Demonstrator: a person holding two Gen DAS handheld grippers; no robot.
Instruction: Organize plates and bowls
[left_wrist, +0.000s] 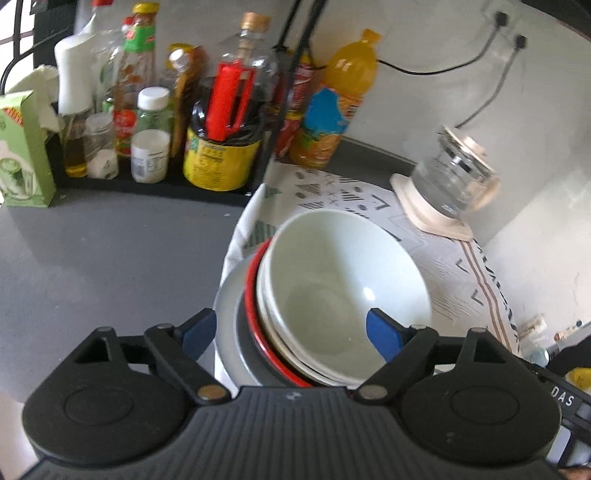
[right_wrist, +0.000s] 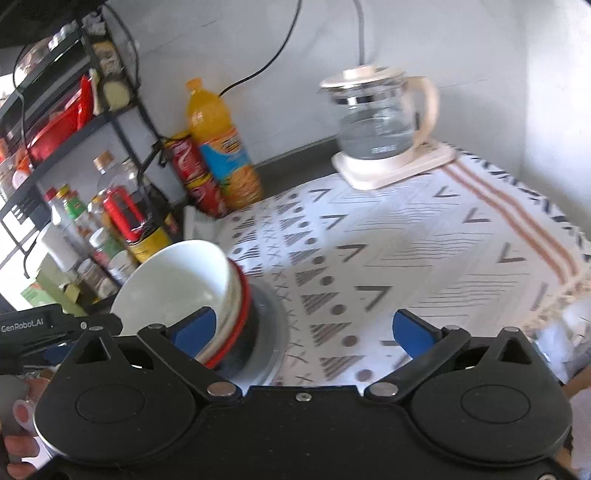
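A stack of dishes stands at the left edge of the patterned cloth (left_wrist: 443, 266). A grey plate (left_wrist: 229, 332) lies at the bottom, a dark bowl with a red rim (left_wrist: 255, 317) sits on it, then white bowls, and a pale bowl (left_wrist: 340, 280) is on top. My left gripper (left_wrist: 291, 338) is open just above the near side of the stack, and its blue pads touch nothing. In the right wrist view the stack (right_wrist: 173, 288) leans left of my right gripper (right_wrist: 303, 332), which is open wide over the cloth (right_wrist: 406, 240) with nothing between its pads.
A black rack of sauce bottles and jars (left_wrist: 147, 129) lines the back left, with a green carton (left_wrist: 22, 147) beside it. An orange drink bottle (right_wrist: 221, 147) and red cans stand by the wall. A glass kettle (right_wrist: 376, 122) sits on its base at the cloth's far corner.
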